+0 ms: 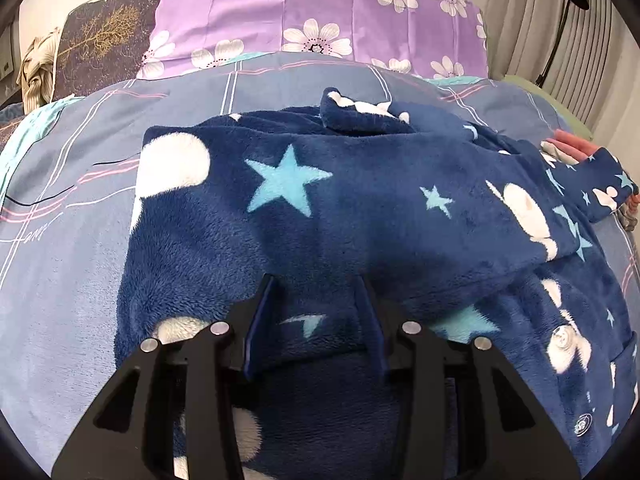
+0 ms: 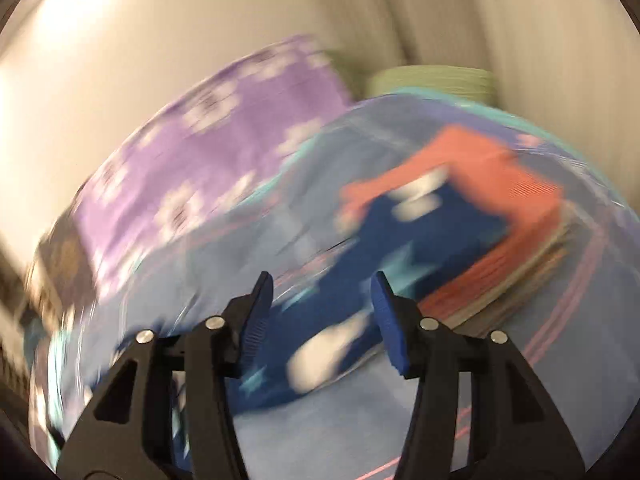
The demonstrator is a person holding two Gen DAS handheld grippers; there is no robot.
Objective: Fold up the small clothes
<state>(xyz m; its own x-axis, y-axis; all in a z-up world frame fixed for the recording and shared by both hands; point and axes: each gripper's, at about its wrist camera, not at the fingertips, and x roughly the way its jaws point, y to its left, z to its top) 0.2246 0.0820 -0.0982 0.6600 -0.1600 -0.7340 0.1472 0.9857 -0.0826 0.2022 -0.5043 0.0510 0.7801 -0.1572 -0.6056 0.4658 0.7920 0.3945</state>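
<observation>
The left claw (image 1: 316, 300) was clamped on a bunched fold of the navy fleece star-print garment (image 1: 320, 208), which spread ahead of it across the blue plaid bedspread (image 1: 72, 264). The right claw (image 2: 322, 300) stood apart and empty above the blurred garment, orange folded clothes (image 2: 500, 200) beyond it.

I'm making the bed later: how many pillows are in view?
2: a purple floral pillow at the head, a dark tree-print pillow left of it. A green edge at right may be another.
</observation>
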